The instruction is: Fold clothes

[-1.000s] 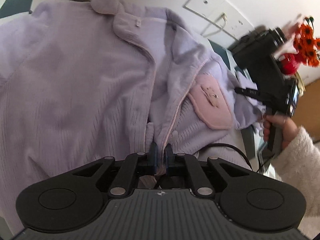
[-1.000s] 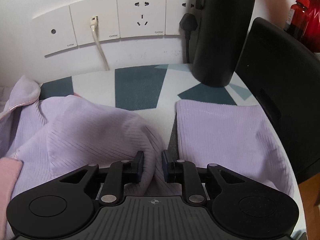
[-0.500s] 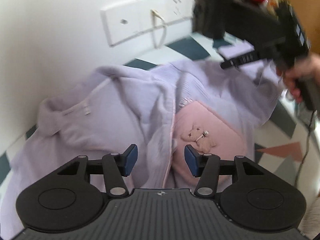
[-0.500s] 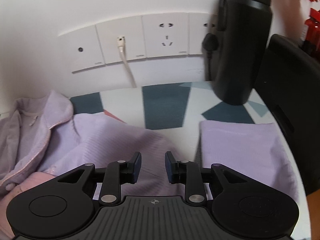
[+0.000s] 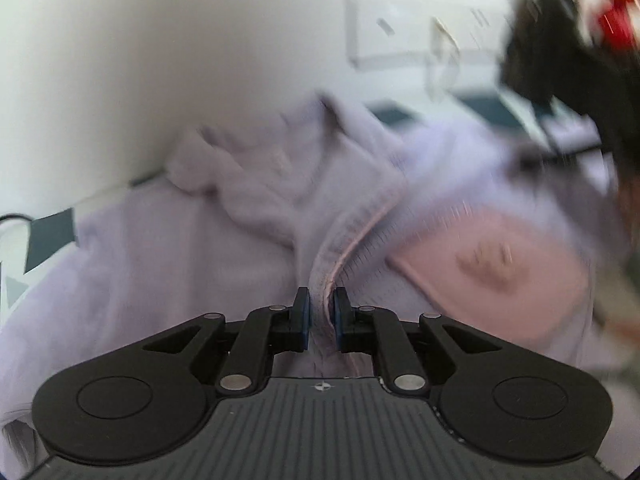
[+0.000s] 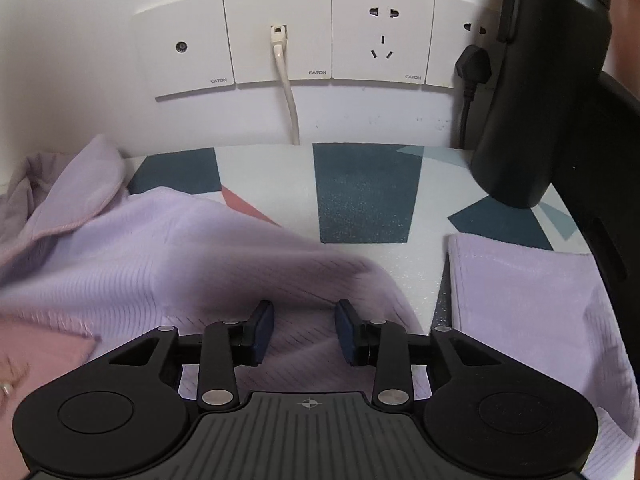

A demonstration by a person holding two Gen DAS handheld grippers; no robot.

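A lilac ribbed jacket with a pink bear pocket lies spread on the table; the left wrist view is blurred by motion. My left gripper is closing, and its blue pads pinch the pink-trimmed front edge of the jacket. In the right wrist view my right gripper hovers over the jacket's ribbed cloth. Its jaws are opening, and the pads stand apart without pressing on the fabric below them. The collar lies at the left by the wall.
A separate folded lilac piece lies at the right on the patterned table cover. A tall black bottle and a dark object stand at the right. The wall carries sockets with a white cable and a black plug.
My left gripper opened, dropped closer to the jacket and closed on its front edge. My right gripper's jaws spread apart and let the cloth fold go.
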